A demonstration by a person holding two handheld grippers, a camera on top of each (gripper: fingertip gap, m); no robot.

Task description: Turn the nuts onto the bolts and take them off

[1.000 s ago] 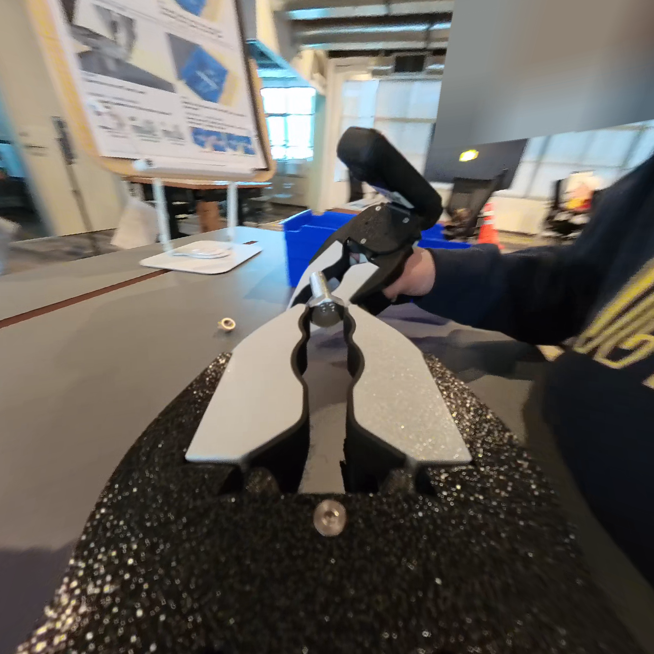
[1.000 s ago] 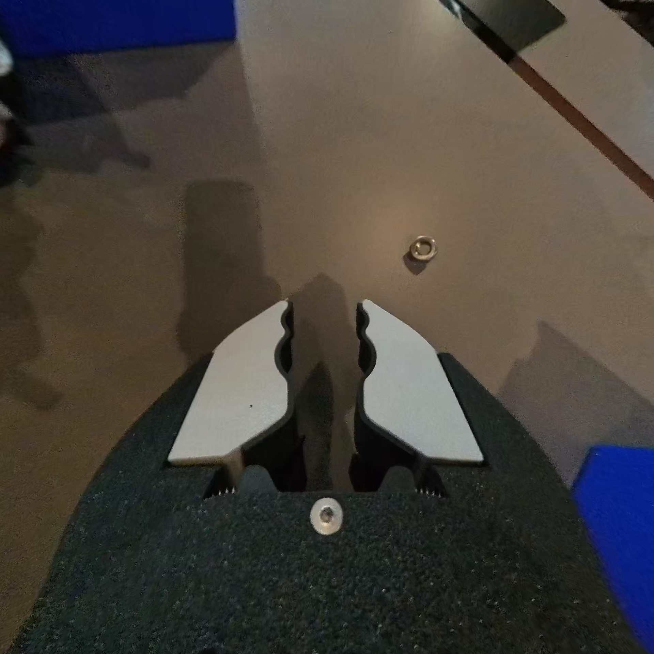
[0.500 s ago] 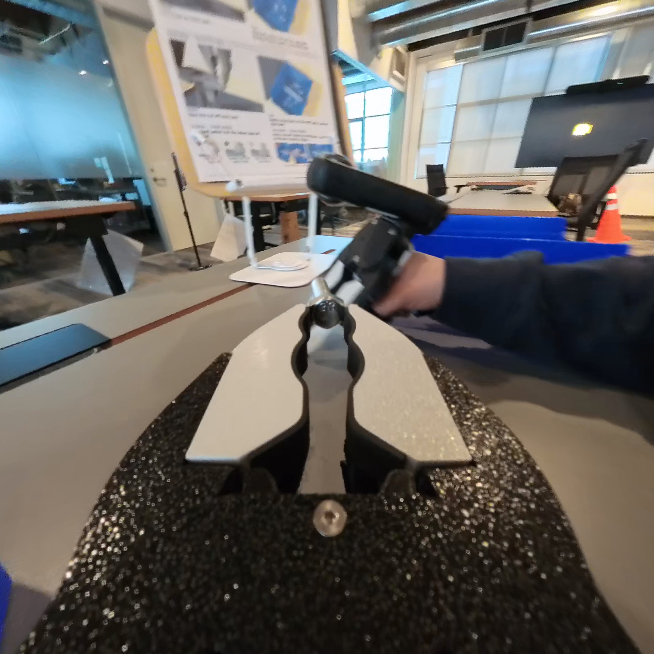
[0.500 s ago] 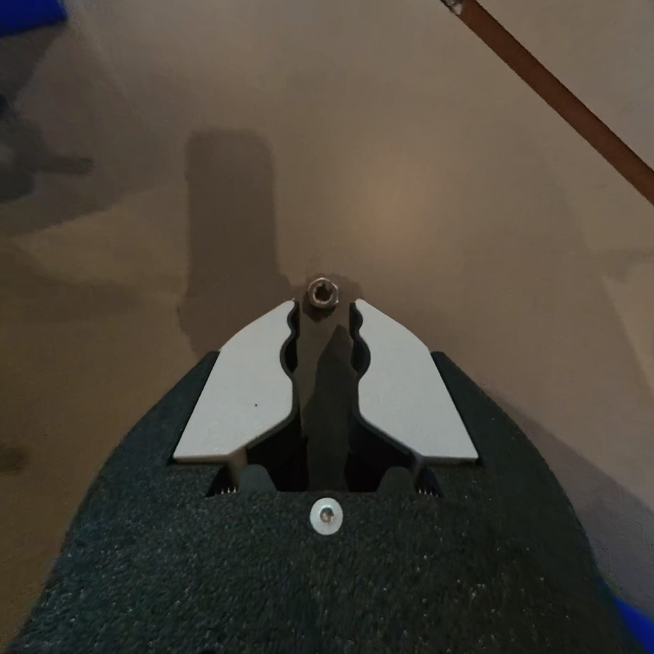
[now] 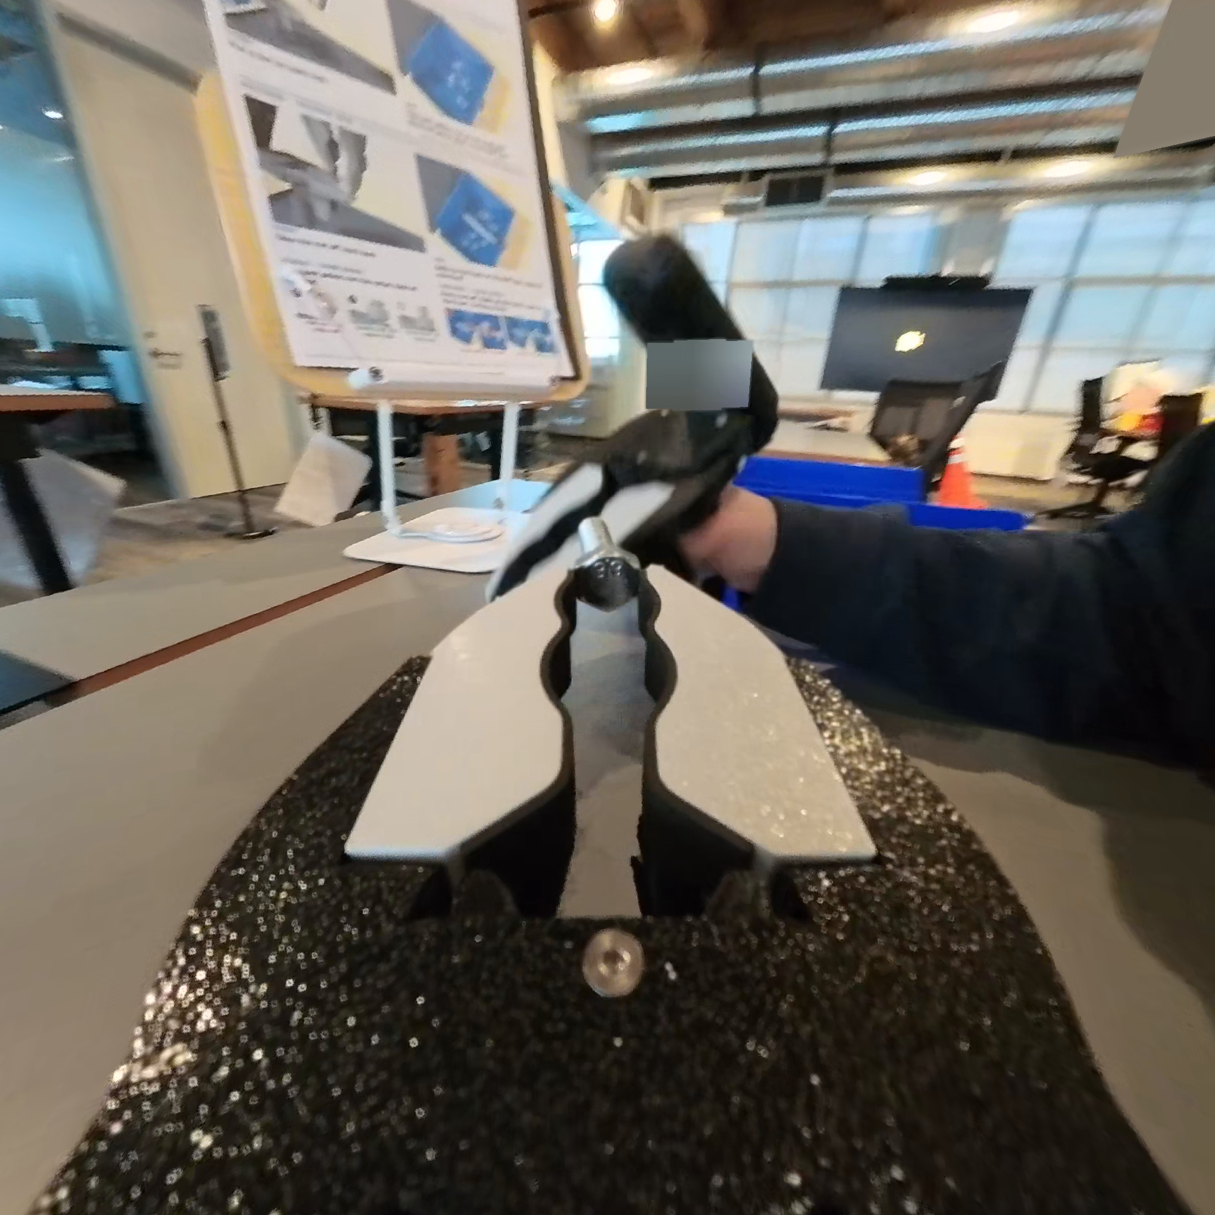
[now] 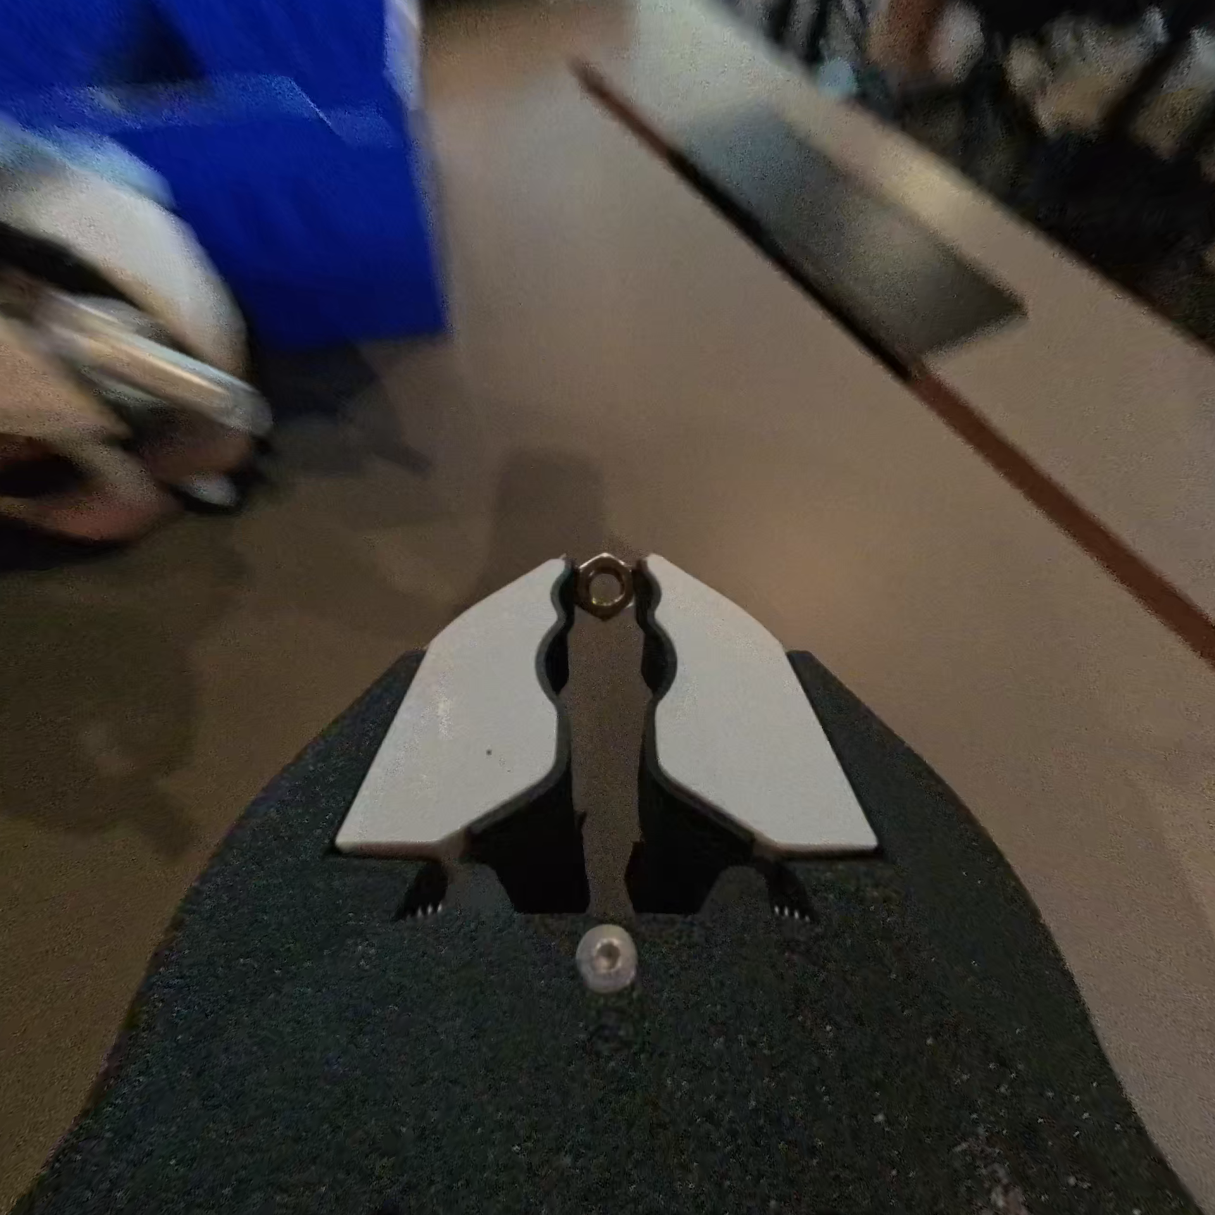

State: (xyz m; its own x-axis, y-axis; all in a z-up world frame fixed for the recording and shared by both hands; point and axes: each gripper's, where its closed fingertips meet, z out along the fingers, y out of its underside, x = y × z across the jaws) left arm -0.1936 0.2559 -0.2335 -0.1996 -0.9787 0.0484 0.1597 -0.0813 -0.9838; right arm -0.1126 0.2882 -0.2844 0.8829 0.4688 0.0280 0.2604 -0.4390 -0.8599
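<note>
two close wrist views, shared table point(image 5: 197, 690)

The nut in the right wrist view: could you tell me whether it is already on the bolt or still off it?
Off. The nut sits alone, pinched at the right gripper tips, its hole empty.

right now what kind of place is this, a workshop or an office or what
Most likely an open-plan office or lab space set up for demos. Behind the grey table stands a poster board on a stand; farther back are a large wall screen, office chairs, big windows and an orange traffic cone.
</note>
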